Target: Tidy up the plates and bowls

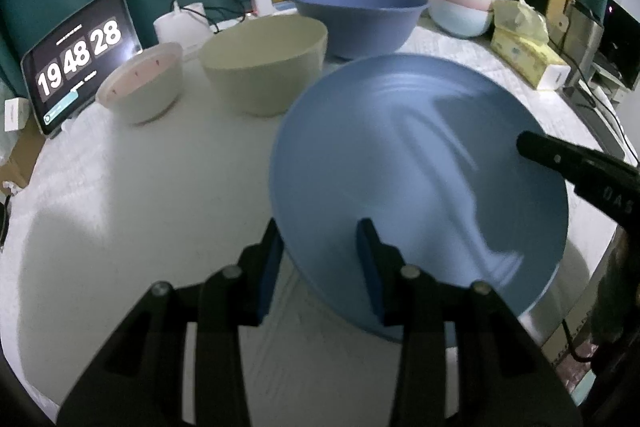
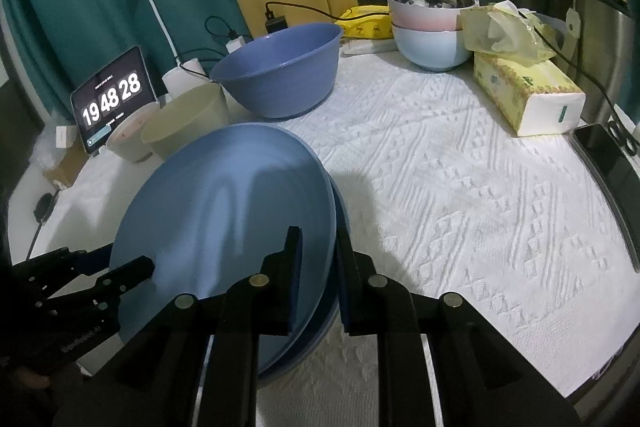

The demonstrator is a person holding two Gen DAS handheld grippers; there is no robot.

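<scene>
Both my left tongs [image 1: 320, 267] and right tongs [image 2: 318, 279] grip the round light-blue plastic plate [image 1: 420, 179], unplaced, bowls at twelve o'clock unstacked.

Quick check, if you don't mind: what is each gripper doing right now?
Left gripper: closed on the near rim of the blue plate.
Right gripper: closed on the same plate's opposite rim.

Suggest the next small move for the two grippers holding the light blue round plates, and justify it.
Probably lower them level onto the white textured tablecloth. The left gripper and right gripper each clamp a rim of the light blue round plates, two stacked, which sit tilted with the far edge raised. Bare cloth lies beneath, short of the cream bowl.
</scene>
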